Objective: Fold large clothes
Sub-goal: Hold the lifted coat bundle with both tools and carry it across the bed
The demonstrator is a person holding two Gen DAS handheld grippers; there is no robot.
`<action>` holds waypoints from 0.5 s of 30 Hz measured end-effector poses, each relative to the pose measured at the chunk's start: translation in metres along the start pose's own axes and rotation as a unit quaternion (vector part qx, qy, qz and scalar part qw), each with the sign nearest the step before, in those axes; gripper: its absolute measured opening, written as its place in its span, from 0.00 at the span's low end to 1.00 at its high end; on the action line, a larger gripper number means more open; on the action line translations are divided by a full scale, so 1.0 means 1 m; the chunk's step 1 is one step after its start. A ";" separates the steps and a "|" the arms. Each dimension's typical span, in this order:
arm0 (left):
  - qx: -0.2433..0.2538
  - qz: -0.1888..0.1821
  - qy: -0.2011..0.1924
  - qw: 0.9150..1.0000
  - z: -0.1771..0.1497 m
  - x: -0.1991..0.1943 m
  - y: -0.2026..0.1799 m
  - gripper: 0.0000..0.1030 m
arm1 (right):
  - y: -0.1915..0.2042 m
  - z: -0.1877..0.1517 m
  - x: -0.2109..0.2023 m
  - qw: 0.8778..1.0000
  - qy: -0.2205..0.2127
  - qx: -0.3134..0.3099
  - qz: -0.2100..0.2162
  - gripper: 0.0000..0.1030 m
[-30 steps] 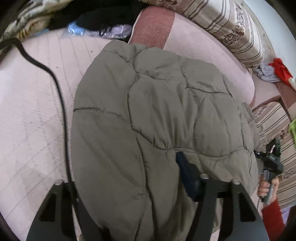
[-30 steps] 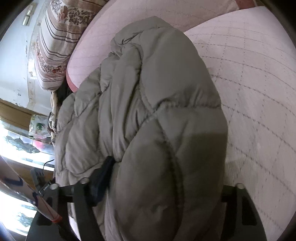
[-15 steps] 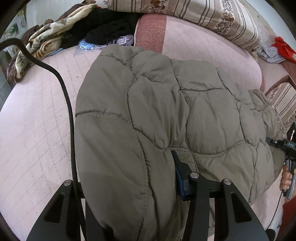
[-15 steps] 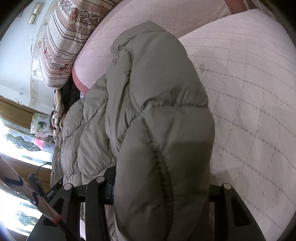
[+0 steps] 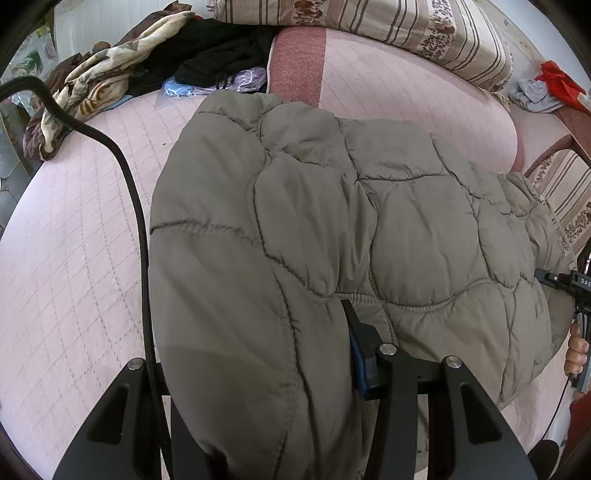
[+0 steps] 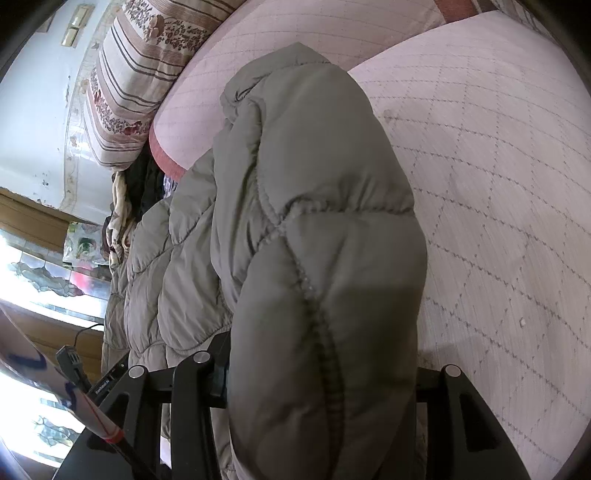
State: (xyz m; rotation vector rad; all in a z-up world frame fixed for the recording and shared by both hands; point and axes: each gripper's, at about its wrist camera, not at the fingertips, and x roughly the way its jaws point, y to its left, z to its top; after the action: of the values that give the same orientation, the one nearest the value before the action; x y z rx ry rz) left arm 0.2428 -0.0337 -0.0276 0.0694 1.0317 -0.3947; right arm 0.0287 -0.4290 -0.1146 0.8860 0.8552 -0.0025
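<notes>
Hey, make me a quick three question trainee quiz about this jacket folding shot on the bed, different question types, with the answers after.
1. True or false: both grippers grip the grey quilted jacket.
2. What runs across the pink bedspread left of the jacket: (a) a black cable, (b) a belt, (c) a ruler?
3. What lies along the head of the bed?

Key: 1 true: left gripper, right gripper. 2 a. 3 striped pillow.

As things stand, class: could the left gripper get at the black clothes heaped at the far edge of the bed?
Probably not: the left gripper is shut on the padded grey jacket, whose bulk lies between it and the black clothes.
</notes>
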 end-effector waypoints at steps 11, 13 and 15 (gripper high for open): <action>0.000 0.003 0.001 1.000 -0.009 -0.007 -0.001 0.45 | 0.000 -0.001 -0.002 1.000 0.003 -0.003 0.000 0.49; 0.000 0.003 0.001 1.000 -0.008 -0.007 -0.001 0.45 | -0.001 0.000 -0.001 1.000 0.003 -0.004 0.000 0.49; 0.000 0.003 0.001 1.000 -0.009 -0.007 -0.001 0.45 | -0.001 -0.001 -0.002 1.000 0.003 -0.004 0.000 0.49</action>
State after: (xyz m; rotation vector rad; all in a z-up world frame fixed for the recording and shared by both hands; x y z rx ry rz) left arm 0.2321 -0.0303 -0.0258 0.0724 1.0336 -0.3892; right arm 0.0269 -0.4295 -0.1143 0.8794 0.8608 0.0032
